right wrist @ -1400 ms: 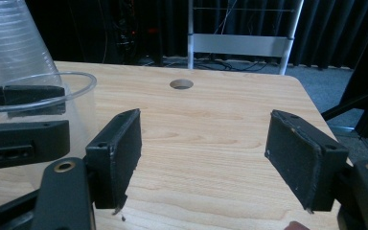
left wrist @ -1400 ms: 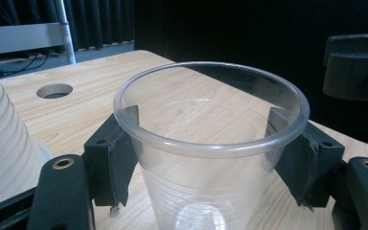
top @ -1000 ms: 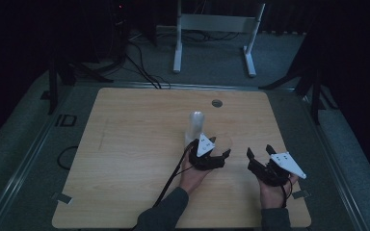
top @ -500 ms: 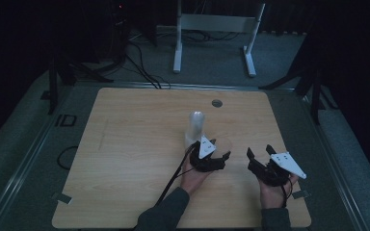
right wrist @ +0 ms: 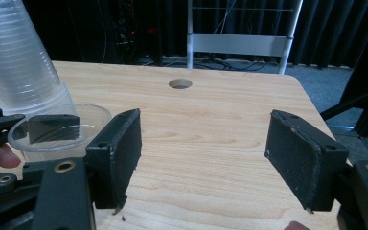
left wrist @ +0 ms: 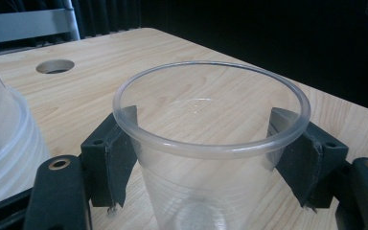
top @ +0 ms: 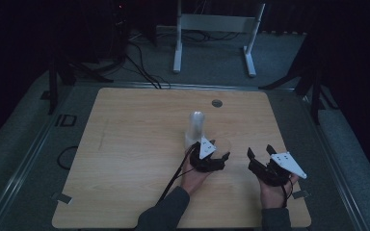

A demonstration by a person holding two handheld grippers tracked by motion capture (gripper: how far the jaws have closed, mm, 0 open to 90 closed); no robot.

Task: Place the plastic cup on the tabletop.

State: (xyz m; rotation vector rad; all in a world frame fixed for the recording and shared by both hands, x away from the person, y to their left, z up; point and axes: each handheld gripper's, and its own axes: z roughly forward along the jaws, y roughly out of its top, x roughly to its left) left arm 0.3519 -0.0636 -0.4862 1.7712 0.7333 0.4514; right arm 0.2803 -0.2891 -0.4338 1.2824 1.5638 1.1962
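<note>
The clear plastic cup (left wrist: 211,143) stands upright on the table (top: 125,144), just beside the upturned stack of cups (top: 196,126), between the jaws of the left claw (top: 215,155). The jaws sit at both sides of its rim; whether they press it I cannot tell. It looks already separated from the stack; placing it seems left. The right claw (top: 259,153) rests low near the table's right side, jaws wide, holding nothing.
</note>
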